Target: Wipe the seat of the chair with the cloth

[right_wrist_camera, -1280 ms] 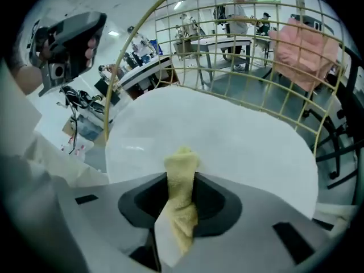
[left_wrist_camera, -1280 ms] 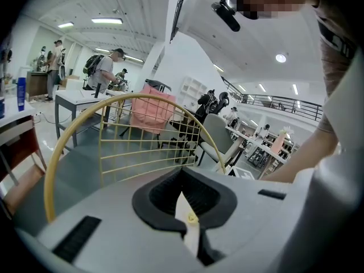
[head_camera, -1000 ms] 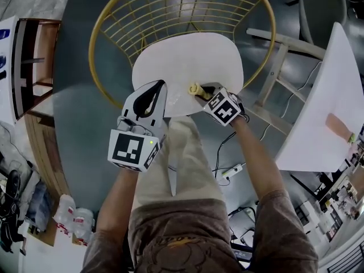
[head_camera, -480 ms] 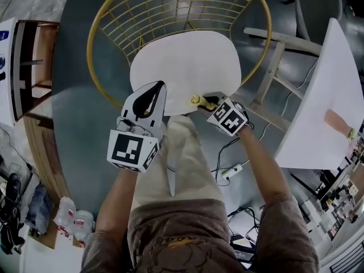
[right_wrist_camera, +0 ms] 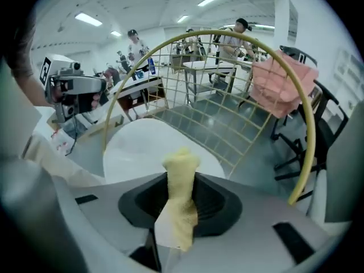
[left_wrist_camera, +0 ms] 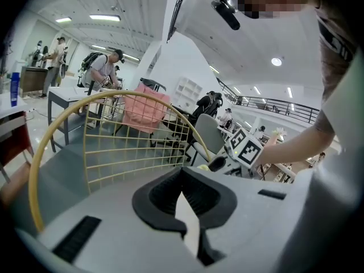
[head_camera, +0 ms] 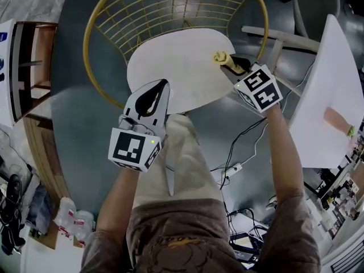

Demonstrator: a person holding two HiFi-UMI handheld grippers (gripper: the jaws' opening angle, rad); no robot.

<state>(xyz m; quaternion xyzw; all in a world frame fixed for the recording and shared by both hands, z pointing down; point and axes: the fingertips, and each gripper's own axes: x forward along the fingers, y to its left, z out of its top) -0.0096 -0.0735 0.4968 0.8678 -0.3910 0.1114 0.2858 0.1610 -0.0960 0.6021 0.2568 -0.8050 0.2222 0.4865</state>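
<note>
Seat (head_camera: 176,67): I read smooth matt white, plastic-like. Backrest (head_camera: 170,10): thin yellow-painted metal wire, slight sheen. Cloth (right_wrist_camera: 179,201): yellow, soft, fuzzy nap. Left gripper (head_camera: 162,85) and right gripper (head_camera: 230,62): matt grey plastic shells. Pads (right_wrist_camera: 217,201) look black, ribbed, rubbery to me. Floor (head_camera: 74,112): dark, smooth, faint gloss.

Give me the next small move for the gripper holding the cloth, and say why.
Probably sweep the right gripper leftward, dragging the yellow cloth across the white seat. The cloth, clamped in its jaws, sits at the seat's right edge by the wire backrest, so nearly all the seat lies to its left. The left gripper is shut at the front edge.
</note>
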